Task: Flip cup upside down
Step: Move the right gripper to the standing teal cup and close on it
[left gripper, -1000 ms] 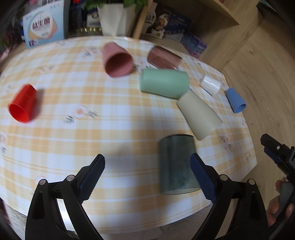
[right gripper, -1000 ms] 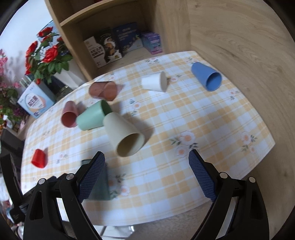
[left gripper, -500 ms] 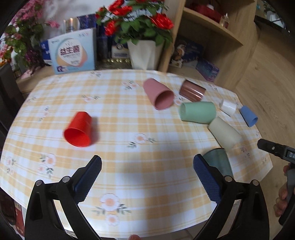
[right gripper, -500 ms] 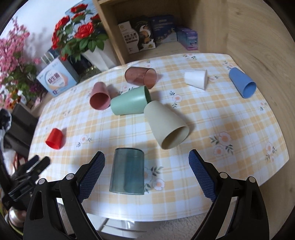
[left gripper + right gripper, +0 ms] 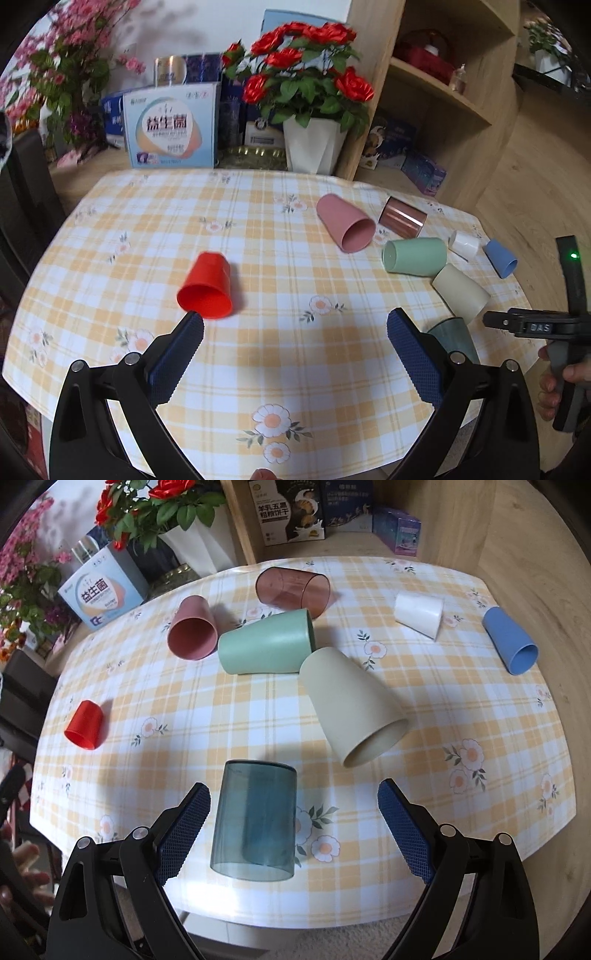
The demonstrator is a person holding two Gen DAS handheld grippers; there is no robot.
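On the table, toppled cups.

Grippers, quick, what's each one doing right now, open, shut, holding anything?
Left gripper: open, holding nothing, above the checked tablecloth near the small red plastic cup.
Right gripper: open, holding nothing; the translucent teal cup lies between its fingers, ungripped.

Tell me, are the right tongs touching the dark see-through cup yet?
Apart. In the right wrist view, checked tablecloth shows between the open right tongs and the dark see-through cup, which lies on its side between them.
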